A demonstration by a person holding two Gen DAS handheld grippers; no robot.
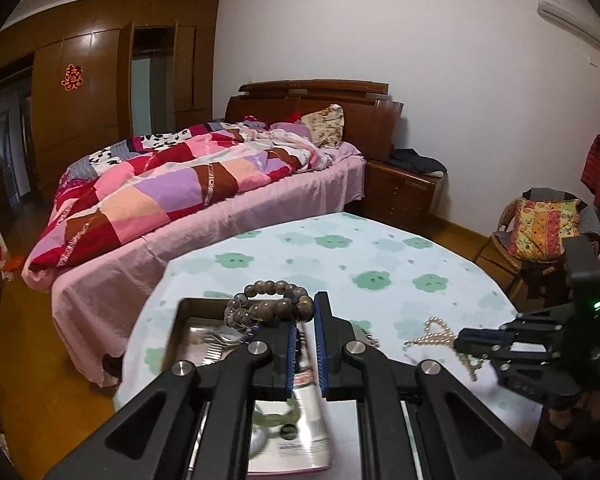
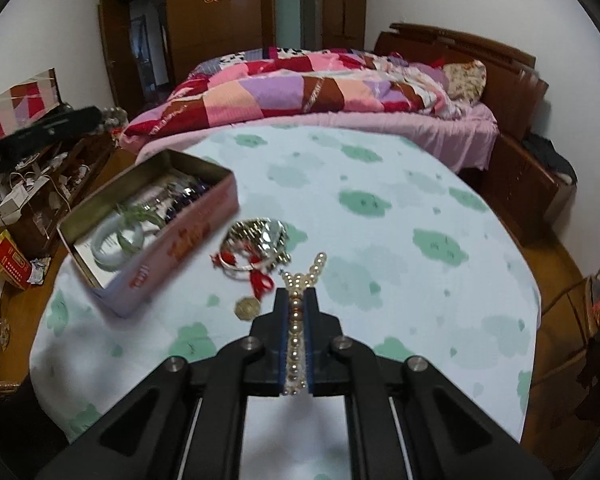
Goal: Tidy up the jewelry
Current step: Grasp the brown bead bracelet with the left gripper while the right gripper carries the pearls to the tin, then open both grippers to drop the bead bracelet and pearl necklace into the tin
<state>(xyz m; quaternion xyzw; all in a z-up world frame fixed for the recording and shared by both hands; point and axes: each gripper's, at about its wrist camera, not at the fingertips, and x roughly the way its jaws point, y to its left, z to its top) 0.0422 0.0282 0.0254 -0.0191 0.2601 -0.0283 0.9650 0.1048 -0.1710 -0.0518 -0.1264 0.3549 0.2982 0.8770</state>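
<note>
While the right gripper pinches the pearl strand at lower centre, the left gripper, nearly closed, seemingly carries the bead bracelet at its tips; tin left.

tin near end hidden behind left gripper | pearls partly pinched out of sight in jaws | jewelry pile too blurry to sort | bangle half covered
</note>
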